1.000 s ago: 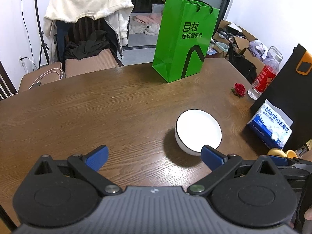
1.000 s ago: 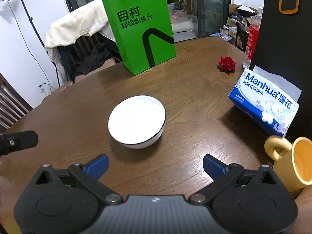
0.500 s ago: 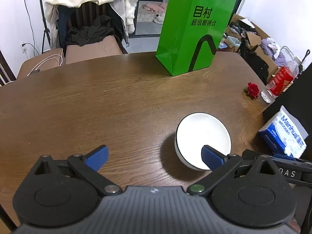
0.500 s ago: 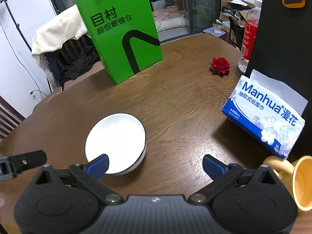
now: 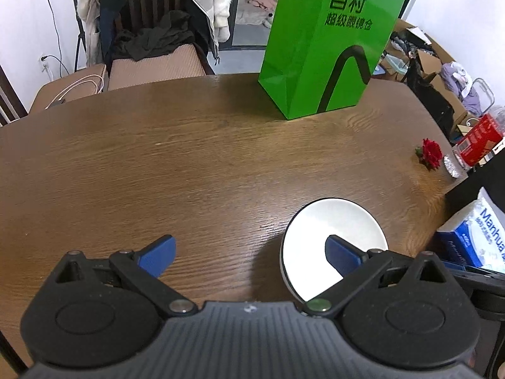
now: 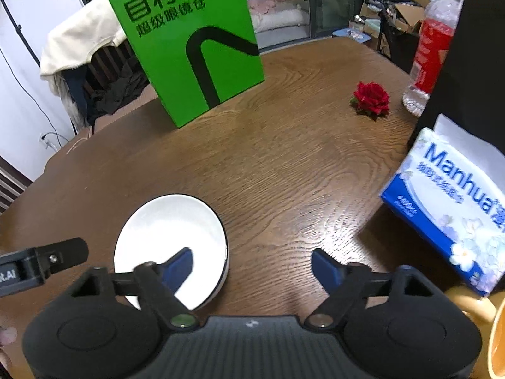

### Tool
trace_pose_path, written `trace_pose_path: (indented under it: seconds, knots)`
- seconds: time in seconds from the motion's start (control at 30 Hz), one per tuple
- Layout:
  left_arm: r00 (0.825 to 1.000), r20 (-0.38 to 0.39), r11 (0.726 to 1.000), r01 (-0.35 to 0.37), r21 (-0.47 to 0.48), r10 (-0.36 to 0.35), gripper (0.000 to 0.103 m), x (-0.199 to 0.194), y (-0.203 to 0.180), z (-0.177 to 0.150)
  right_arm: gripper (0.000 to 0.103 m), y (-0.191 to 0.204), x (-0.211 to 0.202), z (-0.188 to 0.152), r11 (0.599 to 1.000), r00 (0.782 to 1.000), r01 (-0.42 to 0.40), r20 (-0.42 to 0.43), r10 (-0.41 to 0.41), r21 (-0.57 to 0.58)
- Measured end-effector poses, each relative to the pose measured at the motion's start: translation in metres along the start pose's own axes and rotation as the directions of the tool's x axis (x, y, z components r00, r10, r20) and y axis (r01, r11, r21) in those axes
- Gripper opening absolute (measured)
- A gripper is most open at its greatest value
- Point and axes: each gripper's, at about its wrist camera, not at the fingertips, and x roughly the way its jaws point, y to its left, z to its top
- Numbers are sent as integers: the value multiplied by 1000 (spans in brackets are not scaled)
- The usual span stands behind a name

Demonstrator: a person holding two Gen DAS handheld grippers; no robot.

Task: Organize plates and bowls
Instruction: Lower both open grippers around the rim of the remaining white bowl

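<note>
Both tools were spread wide and gripped nothing: the left gripper (image 5: 251,254) had one blue finger (image 5: 342,254) hanging over the bowl (image 5: 328,224), and the right gripper (image 6: 252,267) had a finger (image 6: 176,267) over the same bowl (image 6: 164,224), though whether either pad touched the china I could not tell. The bowl was white with a thin dark rim, upright on the table (image 5: 195,170), its near edge hidden behind the gripper bodies in both views. Right of the bowl lay a blue tissue pack (image 6: 451,195), cut off at the frame edge from the left wrist, and past it a black slab blocked that side of the room. A yellow mug (image 6: 495,331) showed only as a sliver at the corner, nearer than the pack. Beyond the bowl stood a green bag (image 5: 328,44), upright near the far edge of the table, and to the right of the bowl, farther back, a red rose (image 6: 371,98) lay beside a bottle (image 6: 429,60) half hidden by the slab. The table was dark brown wood with strong grain and a dull glare. Behind the bag, a chair (image 5: 151,60) draped in a cream coat stood by a white wall, with cardboard boxes heaped off to the right.
</note>
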Motion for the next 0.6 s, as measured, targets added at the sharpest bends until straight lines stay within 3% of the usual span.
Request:
trace_pose_path:
  seconds: [0.13,0.2,0.27,0.4,0.6]
  knots:
    - [1000,-17,1000,-8,0,8,98,13,-5,1,63,1,13,4,1000,1000,2,-24,-2,0]
    - [999,-31,1000,6,1,-6,87,19,-7,1,60,2,19,5,1000,999,0,-35,0,-2]
    - [998,-56,1000,5,3,-5,69,26,-9,1,56,3,23,5,1000,999,-3,-42,2,-9]
    - [996,-89,1000,26,2,-26,54,36,-14,0,37,8,32,6,1000,998,-12,-67,10,-21]
    - [993,-116,999,34,-5,-34,16,44,-22,-2,19,13,37,7,999,996,-27,-81,25,-27]
